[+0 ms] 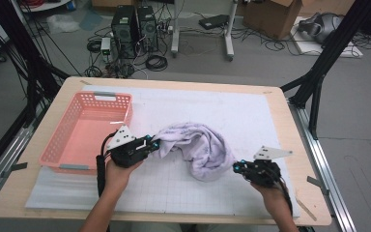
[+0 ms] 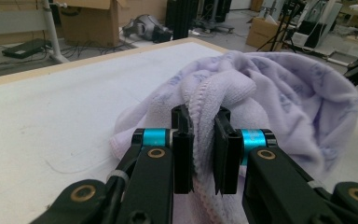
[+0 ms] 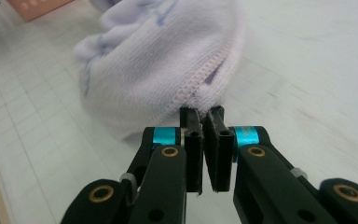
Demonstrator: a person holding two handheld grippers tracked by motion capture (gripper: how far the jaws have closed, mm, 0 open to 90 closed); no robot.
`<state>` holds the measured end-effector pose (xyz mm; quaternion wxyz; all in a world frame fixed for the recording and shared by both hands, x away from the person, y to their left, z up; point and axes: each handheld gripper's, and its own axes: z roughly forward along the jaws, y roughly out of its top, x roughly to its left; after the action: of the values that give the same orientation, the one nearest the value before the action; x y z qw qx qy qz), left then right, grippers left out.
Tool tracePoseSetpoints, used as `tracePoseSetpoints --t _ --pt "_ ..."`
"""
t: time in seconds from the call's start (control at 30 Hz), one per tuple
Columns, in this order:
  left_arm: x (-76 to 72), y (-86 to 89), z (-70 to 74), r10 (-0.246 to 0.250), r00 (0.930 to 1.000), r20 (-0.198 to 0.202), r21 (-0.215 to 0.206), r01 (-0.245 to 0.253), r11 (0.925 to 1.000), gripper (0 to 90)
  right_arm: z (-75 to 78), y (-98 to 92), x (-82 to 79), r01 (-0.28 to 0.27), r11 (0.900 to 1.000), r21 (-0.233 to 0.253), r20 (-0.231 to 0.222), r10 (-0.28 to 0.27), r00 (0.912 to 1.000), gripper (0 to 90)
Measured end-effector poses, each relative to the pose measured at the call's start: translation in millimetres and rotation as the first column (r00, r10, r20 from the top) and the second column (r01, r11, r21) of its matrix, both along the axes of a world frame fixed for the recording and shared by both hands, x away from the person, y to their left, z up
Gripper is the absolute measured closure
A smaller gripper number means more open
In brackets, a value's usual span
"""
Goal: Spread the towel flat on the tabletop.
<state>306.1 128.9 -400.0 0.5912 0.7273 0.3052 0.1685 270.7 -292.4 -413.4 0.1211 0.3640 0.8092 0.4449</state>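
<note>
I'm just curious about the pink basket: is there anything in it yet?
Empty. The pink basket shows only its bare bottom in the high view, and the lilac towel lies bunched on the white mat beside it.

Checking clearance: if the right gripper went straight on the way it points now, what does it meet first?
The towel. The right gripper already has its jaws almost shut at the stitched hem; whether they pinch it is unclear.

Towel [image 3: 158,60] hem perhaps inside right gripper [image 3: 208,122] jaws, blurred there.
</note>
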Motion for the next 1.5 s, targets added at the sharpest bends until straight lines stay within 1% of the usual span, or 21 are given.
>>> tracePoseSetpoints --t 0.07,0.17,0.27,0.4,0.5,0.53,0.57,0.6,0.63,0.73,0.77,0.8,0.83,0.87,1.0,1.03,1.23,1.33,1.37,1.4,1.5 --pt "0.3 -1.5 -0.1 -0.004 1.0 0.002 0.004 0.004 1.0 79.9 3.1 -20.9 -7.6 0.033 0.999 -0.002 -0.006 -0.033 0.9994 86.8" --pt "0.6 -3.0 -0.5 -0.01 0.9999 0.0 0.012 0.01 0.9999 79.9 5.4 -31.6 -14.2 0.044 0.999 -0.012 -0.004 -0.044 0.999 86.9" --pt "0.6 -4.6 -1.2 -0.014 0.9999 -0.005 0.026 0.014 0.9996 79.9 10.2 -52.0 -28.7 0.081 0.994 -0.076 -0.003 -0.081 0.9967 87.0" --pt "2.9 -10.2 -2.9 -0.024 0.9997 -0.005 0.045 0.024 0.9987 79.9 11.9 -70.1 -37.6 0.131 0.987 -0.093 -0.003 -0.131 0.9913 87.1" --pt "8.0 -18.9 -4.0 -0.029 0.9996 -0.003 0.069 0.029 0.9972 79.9 11.8 -81.3 -42.2 0.127 0.987 -0.101 -0.039 -0.132 0.9905 84.2" --pt "8.9 -21.6 -4.1 -0.034 0.9994 -0.005 0.072 0.034 0.9968 79.9 12.7 -82.3 -42.4 0.131 0.987 -0.095 -0.036 -0.135 0.9902 77.9" --pt "9.6 -23.8 -4.2 -0.038 0.9993 -0.004 0.077 0.039 0.9963 79.9 12.7 -82.3 -42.4 0.131 0.987 -0.095 -0.036 -0.135 0.9902 77.9" --pt "10.2 -25.5 -4.7 -0.043 0.999 -0.008 0.084 0.044 0.9955 79.8 17.0 -86.4 -41.4 0.166 0.984 -0.057 -0.01 -0.167 0.986 67.9" --pt "10.8 -26.9 -5.6 -0.048 0.9988 -0.014 0.092 0.049 0.9946 79.8 19.9 -89.3 -39.5 0.183 0.983 -0.025 0.008 -0.183 0.9831 64.1" --pt "10.9 -28.9 -8.6 -0.069 0.9972 -0.03 0.127 0.072 0.9893 79.8 25.6 -93.6 -31.7 0.21 0.978 0.017 0.036 -0.21 0.977 61.0" --pt "10.2 -29.3 -9.6 -0.072 0.9969 -0.031 0.13 0.076 0.9886 79.8 29.6 -92.7 -17.6 0.209 0.978 0.029 0.043 -0.21 0.9768 59.6" --pt "9.3 -29.5 -10.3 -0.074 0.9968 -0.031 0.132 0.077 0.9882 79.8 29.6 -92.7 -17.6 0.209 0.978 0.029 0.043 -0.21 0.9768 59.6" --pt "8.1 -29.4 -10.9 -0.077 0.9964 -0.033 0.132 0.081 0.9879 79.8 32.3 -85.8 1.3 0.193 0.981 0.016 0.046 -0.193 0.9801 58.4" --pt "6.8 -29.4 -11.4 -0.079 0.9963 -0.033 0.132 0.083 0.9877 79.8 32.3 -85.8 1.3 0.193 0.981 0.016 0.046 -0.193 0.9801 58.4" --pt "1.5 -27.7 -12.8 -0.093 0.9951 -0.034 0.143 0.097 0.985 79.8 35.8 -59.3 45.7 0.131 0.991 -0.023 0.053 -0.13 0.9901 55.2" --pt "0.4 -27.4 -13.8 -0.094 0.9949 -0.038 0.142 0.098 0.985 79.8 34.9 -43.3 66.2 0.094 0.995 -0.04 0.042 -0.092 0.9948 53.3" --pt "-2.4 -26.5 -21.4 -0.101 0.9935 -0.052 0.143 0.108 0.9839 79.8 25.2 -6.1 108.7 -0.001 0.997 -0.078 0.027 0.003 0.9996 49.7" --pt "-3.7 -25.6 -23.5 -0.105 0.9928 -0.056 0.15 0.113 0.9823 79.8 16.8 13.9 131.1 -0.055 0.995 -0.078 -0.006 0.055 0.9985 46.7" --pt "-3.9 -25.3 -24.0 -0.107 0.9925 -0.058 0.15 0.115 0.982 79.8 10.4 30.2 142.4 -0.099 0.991 -0.088 -0.031 0.097 0.9948 45.4" --pt "-3.9 -25.1 -24.2 -0.108 0.9924 -0.059 0.146 0.116 0.9824 79.8 10.4 30.2 142.4 -0.099 0.991 -0.088 -0.031 0.097 0.9948 45.4" --pt "-4.2 -24.8 -24.1 -0.112 0.9921 -0.058 0.147 0.119 0.9819 79.8 2.7 57.9 154.1 -0.177 0.98 -0.095 -0.076 0.17 0.9826 43.7"
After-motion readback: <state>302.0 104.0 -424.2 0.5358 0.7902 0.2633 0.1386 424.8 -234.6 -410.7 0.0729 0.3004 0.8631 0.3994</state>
